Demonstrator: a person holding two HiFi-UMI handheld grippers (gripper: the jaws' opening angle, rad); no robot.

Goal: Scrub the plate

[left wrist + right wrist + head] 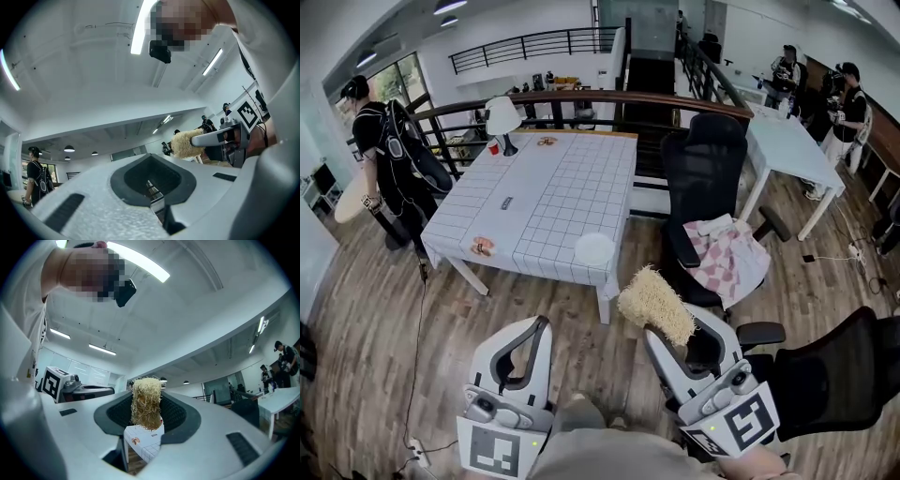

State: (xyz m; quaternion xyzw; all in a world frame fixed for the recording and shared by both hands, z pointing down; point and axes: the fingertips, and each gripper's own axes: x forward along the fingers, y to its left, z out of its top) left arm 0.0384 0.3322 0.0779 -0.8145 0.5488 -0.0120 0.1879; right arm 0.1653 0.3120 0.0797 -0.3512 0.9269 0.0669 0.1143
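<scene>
A white plate (594,248) lies near the front right corner of the table with the white grid cloth (534,197), well ahead of both grippers. My right gripper (675,328) is shut on a straw-coloured scrubber (655,305), raised over the wooden floor in front of the table. In the right gripper view the scrubber (146,401) stands up between the jaws of that gripper (146,417), with the table corner below it. My left gripper (539,325) is shut with nothing in it. From the left gripper (152,180) view, the scrubber (183,143) shows at the right.
A black office chair (705,169) with a checked cloth (729,255) stands right of the table; another black chair (834,375) is beside my right gripper. A lamp (502,117), a red cup (494,147) and small dishes (482,247) are on the table. A person (380,155) stands left.
</scene>
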